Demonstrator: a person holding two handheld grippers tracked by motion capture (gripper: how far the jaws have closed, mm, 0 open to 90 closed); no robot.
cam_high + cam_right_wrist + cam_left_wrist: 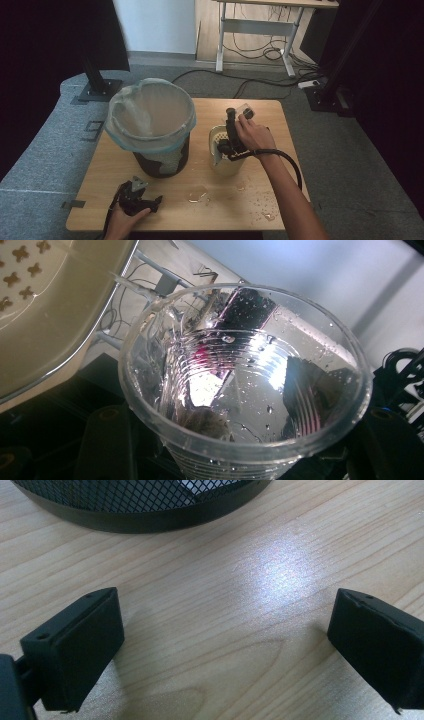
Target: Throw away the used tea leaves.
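Observation:
My right gripper [239, 114] is raised over a cream perforated container [218, 136] right of the table's middle. It is shut on a clear plastic cup [245, 110]. In the right gripper view the cup [250, 370] is wet with droplets, its mouth faces the camera, and a brownish lump [202, 421] lies deep inside; the container's rim [60, 335] is at upper left. My left gripper [142, 191] rests low on the table [250, 200] near the front left edge. Its fingers [75, 650] stand wide apart over bare wood, with nothing between them.
A black mesh bin [162, 160] lined with a clear bag [150, 112] stands left of centre; its base [140, 505] lies just ahead of the left gripper. Water puddles [197, 194] and droplets [267, 215] spot the front of the table. A desk frame [255, 30] stands beyond.

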